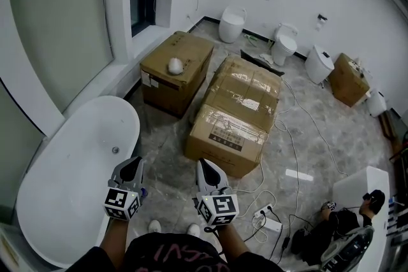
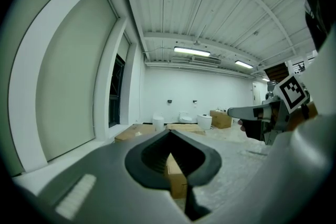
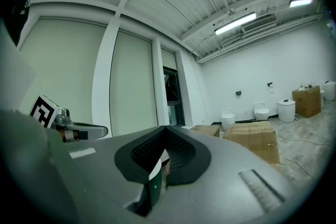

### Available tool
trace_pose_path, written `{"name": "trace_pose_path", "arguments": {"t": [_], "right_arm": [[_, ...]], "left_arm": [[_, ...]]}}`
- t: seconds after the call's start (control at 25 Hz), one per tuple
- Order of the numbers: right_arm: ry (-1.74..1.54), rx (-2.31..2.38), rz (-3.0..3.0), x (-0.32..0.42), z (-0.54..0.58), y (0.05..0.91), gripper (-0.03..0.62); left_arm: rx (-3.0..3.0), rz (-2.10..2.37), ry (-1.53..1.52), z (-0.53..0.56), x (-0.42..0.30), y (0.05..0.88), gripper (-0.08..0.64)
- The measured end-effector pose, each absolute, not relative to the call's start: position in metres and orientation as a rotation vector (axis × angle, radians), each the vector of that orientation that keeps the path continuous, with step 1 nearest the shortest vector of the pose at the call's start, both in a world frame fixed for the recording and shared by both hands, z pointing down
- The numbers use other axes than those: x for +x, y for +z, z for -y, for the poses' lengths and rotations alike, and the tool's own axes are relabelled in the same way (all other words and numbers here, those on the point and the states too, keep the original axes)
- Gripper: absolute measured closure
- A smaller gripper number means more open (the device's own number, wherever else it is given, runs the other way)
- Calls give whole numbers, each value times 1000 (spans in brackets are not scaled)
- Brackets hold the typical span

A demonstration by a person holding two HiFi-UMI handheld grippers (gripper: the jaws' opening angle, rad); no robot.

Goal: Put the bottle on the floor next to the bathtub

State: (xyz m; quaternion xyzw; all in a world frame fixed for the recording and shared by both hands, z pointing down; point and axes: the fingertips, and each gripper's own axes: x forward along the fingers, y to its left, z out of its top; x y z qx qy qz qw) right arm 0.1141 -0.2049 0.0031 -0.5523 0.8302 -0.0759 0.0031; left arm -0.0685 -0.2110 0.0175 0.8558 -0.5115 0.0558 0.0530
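No bottle shows plainly. A white rounded object (image 1: 175,65) lies on top of the far-left cardboard box (image 1: 185,48); I cannot tell what it is. The white bathtub (image 1: 76,169) fills the left of the head view. My left gripper (image 1: 134,164) hangs over the tub's right rim, jaws together, nothing between them. My right gripper (image 1: 203,165) hovers over the floor beside the large box (image 1: 236,118), also shut and empty. In the gripper views both pairs of jaws (image 2: 170,136) (image 3: 165,131) meet with only a thin slit.
Several toilets (image 1: 231,23) line the far wall. A power strip (image 1: 271,221) and cables trail over the marble floor (image 1: 166,156) at right. A person (image 1: 344,226) sits at lower right. My own feet (image 1: 172,227) stand between tub and box.
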Motion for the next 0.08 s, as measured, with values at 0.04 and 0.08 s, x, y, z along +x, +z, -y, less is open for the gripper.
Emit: {"name": "trace_pose_path", "arguments": {"t": [0.04, 0.08], "right_arm": [[-236, -1731, -2603, 114, 204, 3, 569], [-235, -1730, -2602, 113, 204, 3, 569]], "left_arm": [[2601, 1552, 163, 211, -69, 18, 558], [2600, 1550, 155, 211, -69, 19, 558]]}}
